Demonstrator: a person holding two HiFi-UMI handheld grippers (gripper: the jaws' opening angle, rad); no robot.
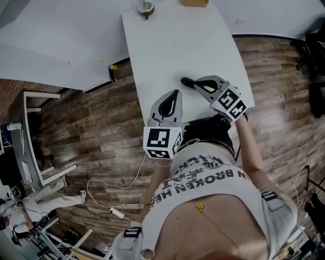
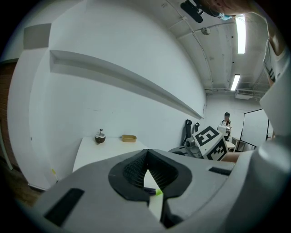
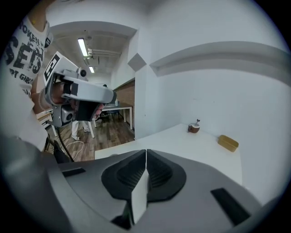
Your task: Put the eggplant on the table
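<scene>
The eggplant [image 1: 187,81] lies on the white table [image 1: 172,40] near its front edge. Its dark end sticks out to the left from under my right gripper [image 1: 197,83], and its green cap shows through that gripper's frame. The right gripper [image 3: 146,152] hangs just above it, shut, with nothing between its pads. My left gripper [image 1: 175,94] hovers beside it to the left, over the table's front left edge, also shut and empty. In the left gripper view [image 2: 146,154] a sliver of purple and green eggplant [image 2: 153,191] shows below the closed tips.
A small brown bowl-like object [image 1: 145,7] and a yellow container [image 1: 195,2] stand at the table's far end. Wood floor surrounds the table, with a white cable [image 1: 109,195] at the left. A person [image 2: 226,122] stands far back in the room.
</scene>
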